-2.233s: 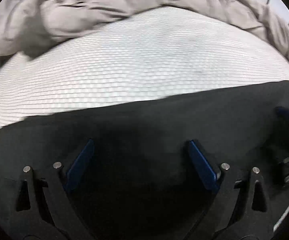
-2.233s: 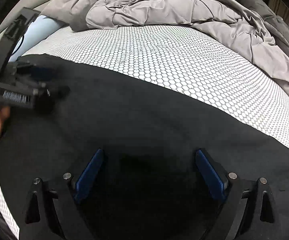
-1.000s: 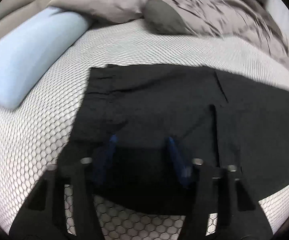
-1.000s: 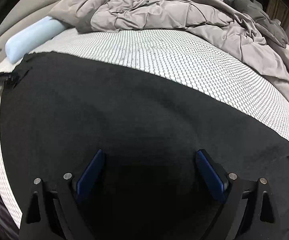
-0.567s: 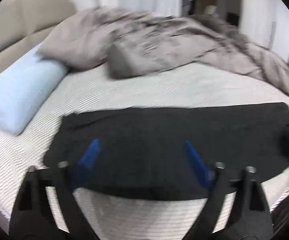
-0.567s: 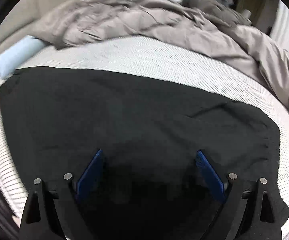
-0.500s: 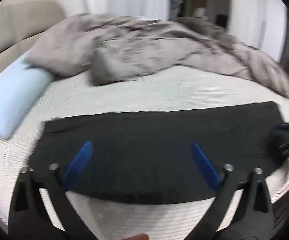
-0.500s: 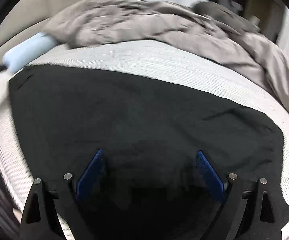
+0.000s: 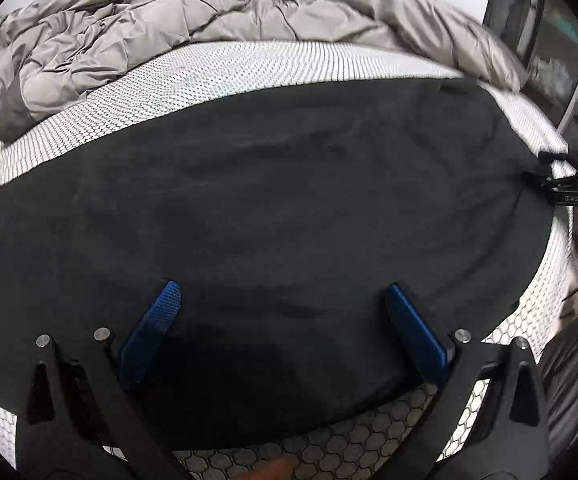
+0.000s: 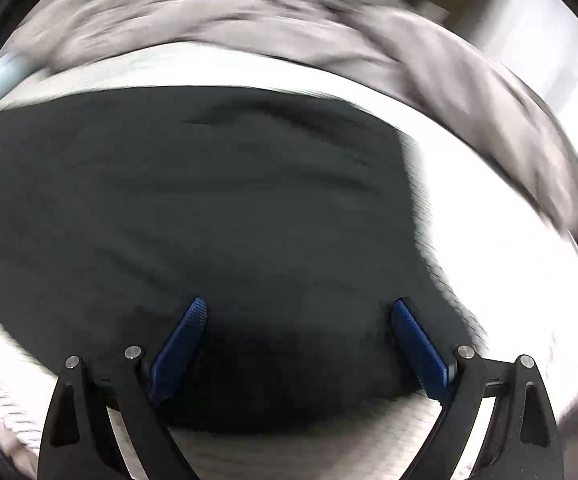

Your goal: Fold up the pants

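1. The black pants (image 9: 273,208) are lying spread flat on the bed (image 9: 217,72), a long dark panel running across the honeycomb-patterned sheet, with a rumpled grey duvet (image 9: 137,28) bunched behind them.
2. The left tool (image 9: 285,320) is hovering over the near edge of the pants with its blue pads standing wide apart, gripping nothing.
3. The right tool (image 10: 301,336) is likewise hanging over the cloth near its right-hand end, pads wide apart and empty; its view is smeared by motion, so fine detail there cannot be told.
4. In the left wrist view the other tool is showing at the far right edge of the pants, just beside the fabric.
5. Risks from here, as a judgement:
   - Each tool may be pinching only the top layer, so the lower one lags and the fold skews.
   - Uneven lifting by the two tools may be dragging wrinkles across the soft cloth.
   - The near edge is lying close to the bed's edge, so a careless pull could slide the pants off.
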